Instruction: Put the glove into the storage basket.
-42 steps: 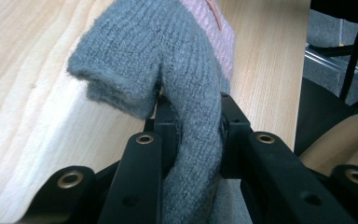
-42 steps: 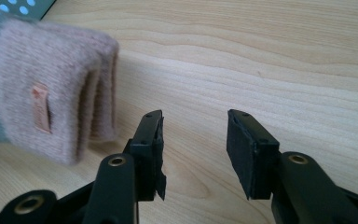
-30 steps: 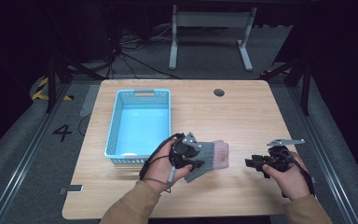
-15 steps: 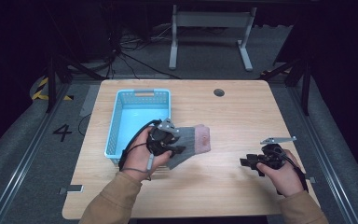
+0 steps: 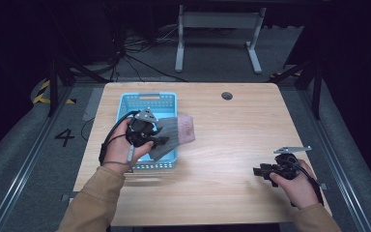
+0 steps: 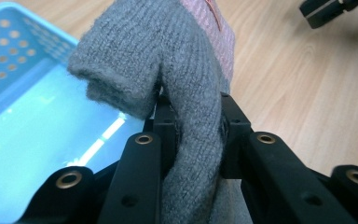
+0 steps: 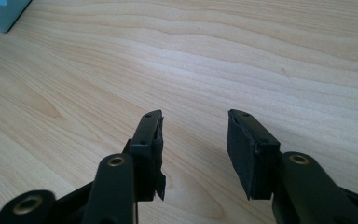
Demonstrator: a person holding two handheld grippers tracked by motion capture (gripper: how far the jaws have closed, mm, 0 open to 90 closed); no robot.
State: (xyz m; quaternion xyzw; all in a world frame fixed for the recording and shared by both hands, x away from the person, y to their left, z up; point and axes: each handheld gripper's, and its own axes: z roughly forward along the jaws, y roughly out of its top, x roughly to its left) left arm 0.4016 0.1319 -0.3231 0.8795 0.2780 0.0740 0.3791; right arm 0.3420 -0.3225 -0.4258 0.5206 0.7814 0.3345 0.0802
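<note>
Sock (image 5: 174,131), grey knit with pink band, pinched between left gripper (image 6: 191,135) jaws, held over right edge of light blue perforated basket (image 5: 147,102); basket floor bare where visible. Pink end sticks out past the jaw tips over wooden table (image 5: 236,145). Right gripper (image 7: 193,140) well apart, jaws parted with a moderate gap, holding nothing, just bare tabletop ahead between them.
</note>
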